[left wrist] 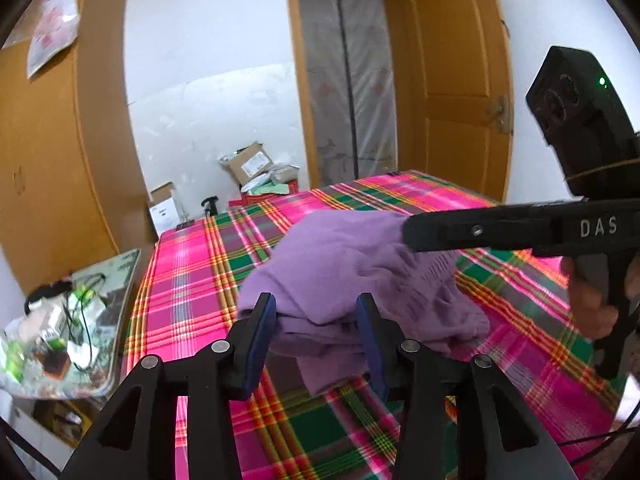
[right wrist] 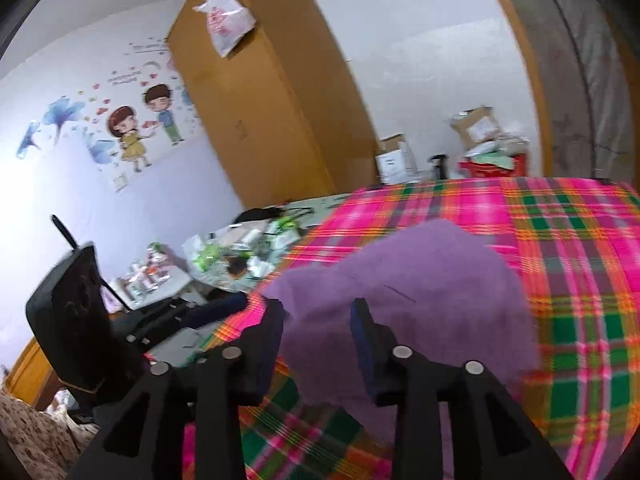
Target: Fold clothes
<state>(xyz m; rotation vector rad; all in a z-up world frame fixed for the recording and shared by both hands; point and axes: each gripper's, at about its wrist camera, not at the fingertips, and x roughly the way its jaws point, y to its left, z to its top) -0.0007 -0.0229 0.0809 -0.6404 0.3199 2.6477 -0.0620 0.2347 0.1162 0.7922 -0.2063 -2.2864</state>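
Left wrist view: left gripper (left wrist: 316, 316) low in the foreground, jaws spread, blue pads (left wrist: 262, 328) standing either side of the near edge of the purple sweater (left wrist: 352, 264) without pressing it. Sweater bunched in a loose heap on the plaid bedspread (left wrist: 192, 280), roughly mid-bed, one flap trailing toward the camera between the jaws. Right gripper (left wrist: 408, 232) reaching in from the right edge, seen side-on, its tip against the sweater's upper right; spread of its jaws unreadable from this angle. Hand (left wrist: 588, 300) wrapped on its handle. Behind: wooden wardrobe (left wrist: 52, 152) at left, open door (left wrist: 456, 92) at right, cardboard boxes (left wrist: 252, 164) on the floor, a cluttered side table (left wrist: 80, 320) beside the bed.

Right wrist view, somewhat blurred: right gripper (right wrist: 318, 320) with jaws apart, the sweater (right wrist: 420, 292) lying between and beyond them, apparently not pinched. Left gripper (right wrist: 224, 306) at the left, its tip near the sweater's left corner at the bed's edge. Cartoon wall stickers (right wrist: 136, 124) on the far wall, a plastic bag (right wrist: 224, 20) hung on the wardrobe.
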